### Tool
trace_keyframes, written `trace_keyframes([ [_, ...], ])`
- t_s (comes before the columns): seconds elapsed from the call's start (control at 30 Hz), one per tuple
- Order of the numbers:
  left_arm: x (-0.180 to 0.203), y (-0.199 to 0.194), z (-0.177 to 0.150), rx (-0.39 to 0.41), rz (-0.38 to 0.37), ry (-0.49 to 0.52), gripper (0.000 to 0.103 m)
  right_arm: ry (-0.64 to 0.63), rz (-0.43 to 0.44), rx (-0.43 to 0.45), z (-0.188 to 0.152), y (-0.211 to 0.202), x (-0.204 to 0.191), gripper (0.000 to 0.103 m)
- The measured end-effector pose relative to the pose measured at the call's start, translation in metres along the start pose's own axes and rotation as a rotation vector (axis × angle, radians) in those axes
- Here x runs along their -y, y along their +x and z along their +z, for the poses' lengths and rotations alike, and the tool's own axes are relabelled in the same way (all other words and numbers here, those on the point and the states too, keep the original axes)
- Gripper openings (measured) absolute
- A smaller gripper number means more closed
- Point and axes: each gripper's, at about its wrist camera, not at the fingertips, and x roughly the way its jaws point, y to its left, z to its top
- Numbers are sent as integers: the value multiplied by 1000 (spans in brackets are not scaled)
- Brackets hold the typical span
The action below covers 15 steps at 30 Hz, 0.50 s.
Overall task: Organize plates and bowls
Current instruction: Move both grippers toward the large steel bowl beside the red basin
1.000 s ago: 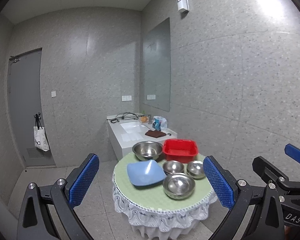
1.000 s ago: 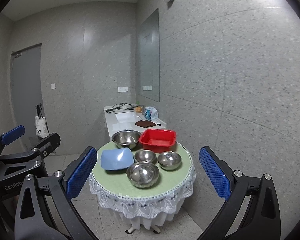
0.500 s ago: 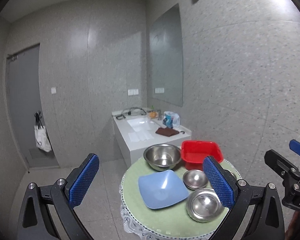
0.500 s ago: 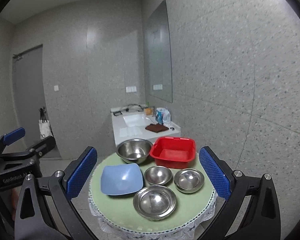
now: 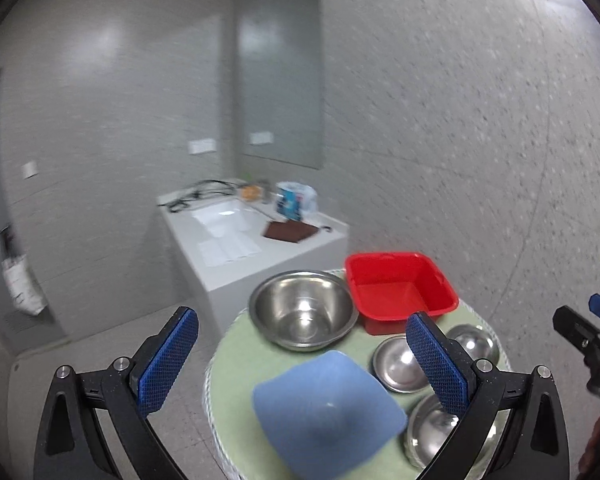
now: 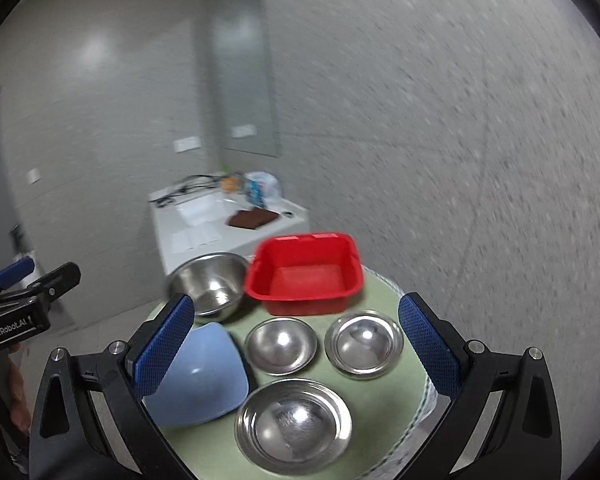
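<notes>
A small round table (image 6: pixel 380 292) with a green cloth carries a red square tub (image 6: pixel 304 272), a large steel bowl (image 6: pixel 208 284), a blue square plate (image 6: pixel 204 380), two small steel bowls (image 6: pixel 281 345) (image 6: pixel 364 344) and a medium steel bowl (image 6: pixel 294 424). My right gripper (image 6: pixel 296 356) hovers open above the small bowls. My left gripper (image 5: pixel 300 364) is open over the blue plate (image 5: pixel 324 412), with the large bowl (image 5: pixel 304 308) and red tub (image 5: pixel 400 284) beyond. Nothing is held.
A white sink counter (image 5: pixel 252 228) with a brown cloth, cables and a packet stands behind the table. Grey speckled walls close in on the right and back, with a mirror (image 5: pixel 280 80). Floor space lies left of the table.
Both grippers have moved closer to the table and tipped downward, so the dishes now fill the lower part of each view. Both stay open.
</notes>
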Motion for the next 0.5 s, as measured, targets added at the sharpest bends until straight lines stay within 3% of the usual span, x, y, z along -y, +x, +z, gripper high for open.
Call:
trace_keyframes([
  [0.27, -98, 130, 46, -114, -138, 102, 102, 163, -128, -103, 1, 61, -45, 103],
  [0.4, -128, 177, 56, -175, -179, 102, 102, 207, -127, -173, 1, 92, -62, 103],
  [0.5, -138, 198, 59, -186, -155, 100, 102, 233, -101, -209, -2, 115, -71, 103],
])
